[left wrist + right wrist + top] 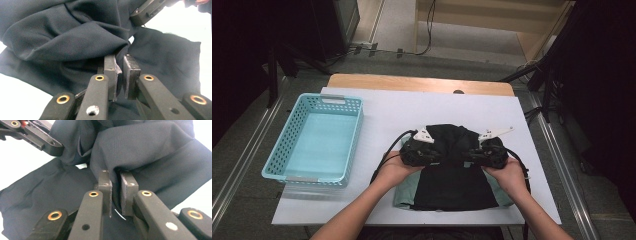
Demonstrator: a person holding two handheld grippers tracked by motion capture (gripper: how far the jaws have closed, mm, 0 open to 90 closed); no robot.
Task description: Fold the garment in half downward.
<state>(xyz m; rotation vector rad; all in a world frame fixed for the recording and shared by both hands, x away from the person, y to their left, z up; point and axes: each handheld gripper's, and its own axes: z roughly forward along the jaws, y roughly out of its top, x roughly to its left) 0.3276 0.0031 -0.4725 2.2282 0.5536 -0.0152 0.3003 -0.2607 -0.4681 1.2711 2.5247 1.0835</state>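
Light blue basket (314,142) sits empty at the table's left edge. Mid-table, black garment (452,170) lies partly folded on the white sheet (387,112). My left gripper (424,150) pinches a fold of it; right gripper (486,151) pinches the matching fold. I judge I'm mid-fold, carrying the far edge toward me. Next: lay it flat, edges squared, then release both.

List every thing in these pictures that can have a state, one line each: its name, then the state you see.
Black garment: near part lies flat on the table, far part bunched and lifted.
Left gripper: jaws shut on a fold of the black garment.
Right gripper: jaws shut on a fold of the black garment.
Blue basket: upright, empty, at the table's left.
Light green cloth: flat beneath the garment, edges showing.
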